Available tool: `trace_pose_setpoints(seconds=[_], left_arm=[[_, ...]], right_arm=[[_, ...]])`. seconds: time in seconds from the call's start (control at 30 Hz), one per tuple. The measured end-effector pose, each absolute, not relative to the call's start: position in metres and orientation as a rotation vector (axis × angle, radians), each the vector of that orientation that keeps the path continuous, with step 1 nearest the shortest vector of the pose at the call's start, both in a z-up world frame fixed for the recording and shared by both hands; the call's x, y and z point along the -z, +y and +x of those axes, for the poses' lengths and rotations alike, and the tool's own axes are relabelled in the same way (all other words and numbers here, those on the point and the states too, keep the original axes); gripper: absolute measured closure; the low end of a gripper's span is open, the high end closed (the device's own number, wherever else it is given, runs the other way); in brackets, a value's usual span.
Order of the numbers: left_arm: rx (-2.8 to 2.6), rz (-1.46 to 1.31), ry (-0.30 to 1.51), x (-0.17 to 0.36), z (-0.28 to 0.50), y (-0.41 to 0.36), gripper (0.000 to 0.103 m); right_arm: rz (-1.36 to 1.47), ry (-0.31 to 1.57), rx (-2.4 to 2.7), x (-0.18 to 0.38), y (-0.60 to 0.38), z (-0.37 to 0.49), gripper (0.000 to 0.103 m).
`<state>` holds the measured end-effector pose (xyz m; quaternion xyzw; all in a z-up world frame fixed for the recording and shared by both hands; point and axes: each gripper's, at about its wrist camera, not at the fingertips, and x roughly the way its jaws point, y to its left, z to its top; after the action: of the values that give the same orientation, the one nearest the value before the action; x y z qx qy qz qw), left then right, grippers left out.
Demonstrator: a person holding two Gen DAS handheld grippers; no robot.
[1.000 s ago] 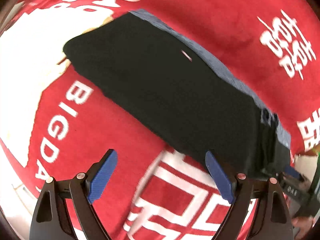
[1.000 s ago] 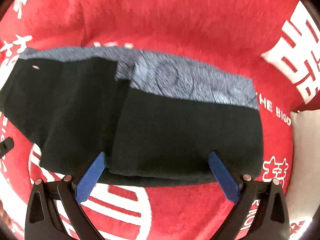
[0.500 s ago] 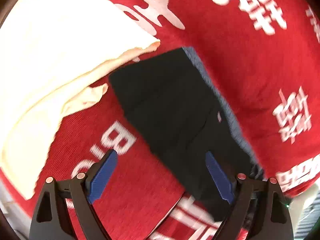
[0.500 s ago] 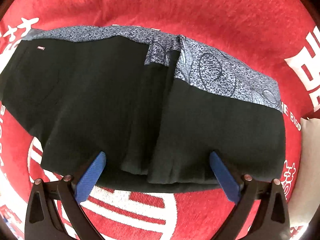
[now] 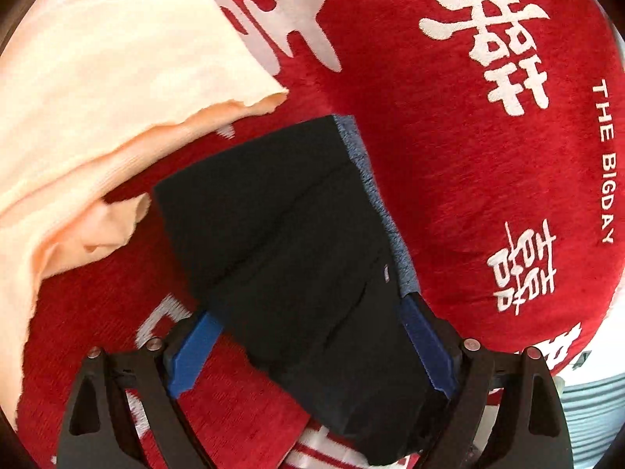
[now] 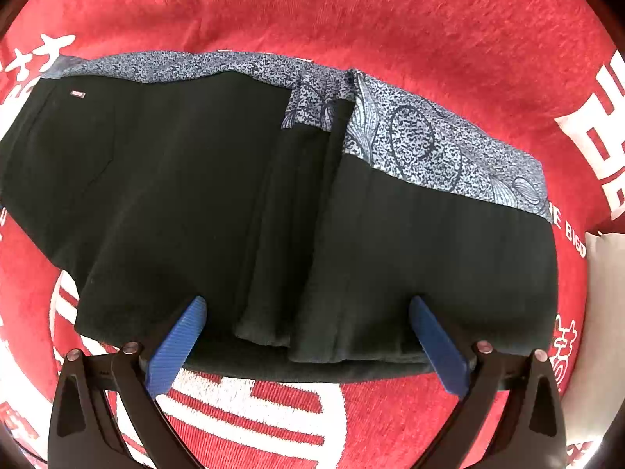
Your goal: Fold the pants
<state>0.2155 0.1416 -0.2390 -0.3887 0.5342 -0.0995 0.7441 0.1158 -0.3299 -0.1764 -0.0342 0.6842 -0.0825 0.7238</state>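
Observation:
Black pants [image 6: 218,203] with a blue patterned band [image 6: 437,148] along the far edge lie folded on a red blanket [image 6: 351,11]. In the right wrist view my right gripper [image 6: 306,346] is open, its blue pads straddling the pants' near edge where fabric folds bunch. In the left wrist view the pants [image 5: 281,242] run lengthwise away from me. My left gripper [image 5: 312,348] is open, its pads on either side of the pants' near end. Neither gripper pinches the cloth.
A cream garment [image 5: 90,117] lies crumpled on the blanket [image 5: 468,179] left of the pants' far end. A pale cloth [image 6: 603,312] sits at the right edge in the right wrist view. A light striped surface [image 5: 586,414] shows beyond the blanket's lower right edge.
My left gripper has swung round and come down over the end of the pants, which now lie between its pads. My right gripper has moved closer to the pants' near edge.

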Motion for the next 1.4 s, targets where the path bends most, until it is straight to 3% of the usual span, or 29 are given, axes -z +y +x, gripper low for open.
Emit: trace_pose_setpoints(seconds=[0.37,0.43,0.5,0.53,0.67,1.0,1.4], left_arm=[[0.126,-0.749,1.202,0.236,0.232,0.118,0.013],[0.077,-0.668,1.220,0.231,0.235,0.108,0.021],[0.025,-0.566,1.242,0.228,0.236,0.101,0.045],[-0.001,-0.497,1.255,0.226,0.236,0.097,0.053],[0.022,-0.361,1.247,0.218,0.237,0.086,0.065],[0.059,0.133,1.066,0.183,0.217,0.012,0.067],[0.067,0.230,1.003,0.169,0.206,-0.013,0.067]], right_arm=[[-0.068,1.504,0.182,0.172,-0.332,0.113,0.000],[-0.072,1.507,0.181,0.170,-0.332,0.115,0.000],[-0.073,1.515,0.180,0.164,-0.332,0.118,0.000],[-0.064,1.513,0.176,0.161,-0.332,0.120,0.000],[0.025,1.482,0.109,0.133,-0.331,0.137,0.000],[0.202,1.571,-0.257,0.097,-0.270,0.250,0.000],[-0.004,1.778,-0.589,0.112,-0.092,0.345,0.000]])
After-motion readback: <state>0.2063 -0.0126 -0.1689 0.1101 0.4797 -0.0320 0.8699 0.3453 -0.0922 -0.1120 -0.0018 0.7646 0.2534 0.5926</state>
